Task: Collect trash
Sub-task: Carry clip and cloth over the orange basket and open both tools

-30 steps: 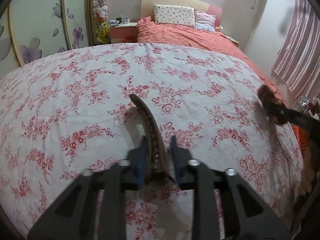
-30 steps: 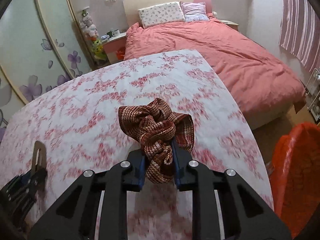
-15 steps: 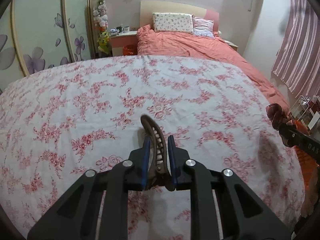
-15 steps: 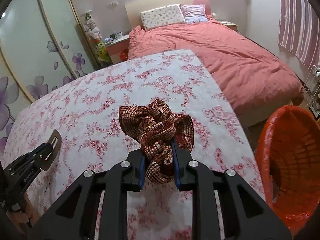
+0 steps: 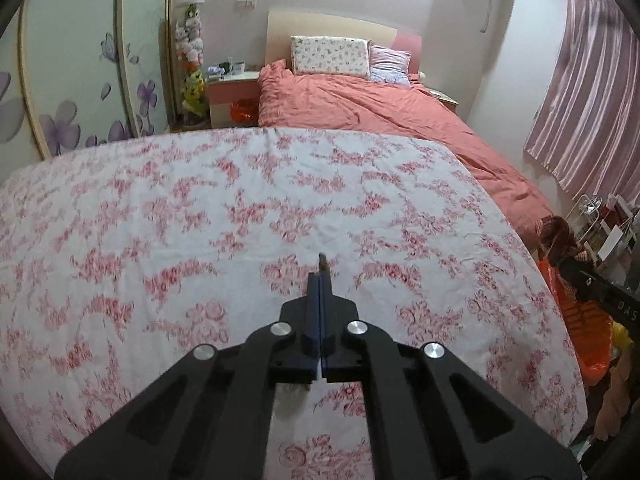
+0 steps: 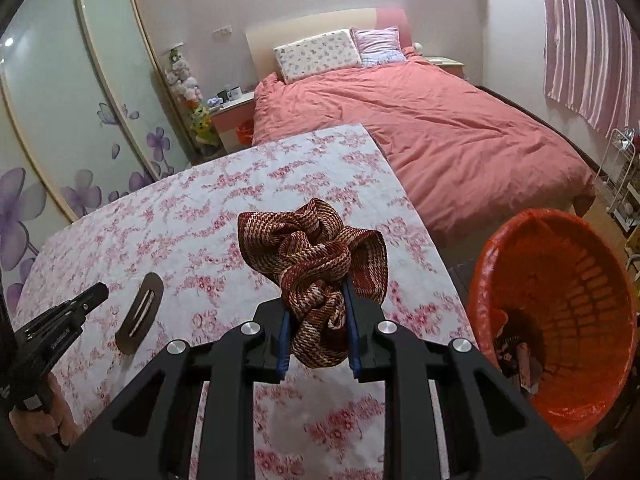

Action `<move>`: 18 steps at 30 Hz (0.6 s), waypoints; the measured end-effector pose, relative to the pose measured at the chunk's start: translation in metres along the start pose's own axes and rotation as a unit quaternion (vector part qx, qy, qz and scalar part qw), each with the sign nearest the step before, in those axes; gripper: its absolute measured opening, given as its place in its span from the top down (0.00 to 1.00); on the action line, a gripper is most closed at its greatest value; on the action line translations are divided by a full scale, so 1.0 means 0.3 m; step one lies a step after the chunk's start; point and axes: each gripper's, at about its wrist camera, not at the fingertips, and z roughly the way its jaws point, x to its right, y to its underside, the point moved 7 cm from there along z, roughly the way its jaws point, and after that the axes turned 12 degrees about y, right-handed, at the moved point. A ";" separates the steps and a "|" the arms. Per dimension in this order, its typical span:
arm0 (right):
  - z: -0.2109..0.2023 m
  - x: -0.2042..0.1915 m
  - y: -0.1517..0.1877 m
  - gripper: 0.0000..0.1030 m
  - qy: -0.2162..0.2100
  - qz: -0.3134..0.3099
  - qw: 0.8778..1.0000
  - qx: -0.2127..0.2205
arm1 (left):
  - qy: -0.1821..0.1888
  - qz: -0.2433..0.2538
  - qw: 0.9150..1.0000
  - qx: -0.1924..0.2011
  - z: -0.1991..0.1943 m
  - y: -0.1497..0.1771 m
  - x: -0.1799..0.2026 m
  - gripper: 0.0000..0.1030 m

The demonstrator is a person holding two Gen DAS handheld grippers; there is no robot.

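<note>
My left gripper (image 5: 321,280) hovers over the floral tablecloth (image 5: 200,220), its jaws closing flat together on a thin brown hair clip (image 5: 322,264). From here the clip is edge-on, with only its tip showing past the pads. The right wrist view shows the clip's flat slotted face (image 6: 140,314) at the left gripper's tip (image 6: 100,292). My right gripper (image 6: 315,296) is shut on a red-brown woven scrunchie (image 6: 292,236) and holds it above the table's right edge. Just right of it, below the edge, stands an orange-lined bin (image 6: 580,280) with some trash inside. The scrunchie (image 5: 556,232) also shows far right in the left wrist view.
A bed with a salmon duvet (image 6: 460,128) lies beyond the table. A nightstand (image 6: 234,116) and a flower-patterned wardrobe (image 6: 80,120) stand at the back left. A white wire rack (image 6: 624,184) and striped curtains (image 6: 592,40) are at the right. A hand (image 6: 36,432) holds the left gripper.
The left gripper closed on the hair clip and lifted it off the cloth, so it now shows edge-on. The right gripper carried the scrunchie rightward, bringing the orange bin fully into view.
</note>
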 end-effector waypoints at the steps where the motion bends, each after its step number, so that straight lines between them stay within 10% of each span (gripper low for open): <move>1: 0.005 0.002 0.006 0.78 0.000 0.000 1.000 -0.002 | 0.002 0.000 1.000 -0.001 0.001 0.010 -0.001 0.89; 4: 0.019 0.004 0.025 0.79 -0.003 0.002 1.000 -0.011 | -0.002 0.010 1.000 -0.006 0.016 0.033 0.002 0.58; 13: 0.047 0.023 0.065 0.78 -0.003 0.002 1.000 -0.026 | -0.031 0.024 0.998 -0.056 0.153 0.110 -0.025 0.62; 18: 0.058 0.036 0.080 0.78 -0.001 0.003 0.999 -0.032 | -0.016 0.013 0.998 -0.053 0.173 0.103 -0.030 0.87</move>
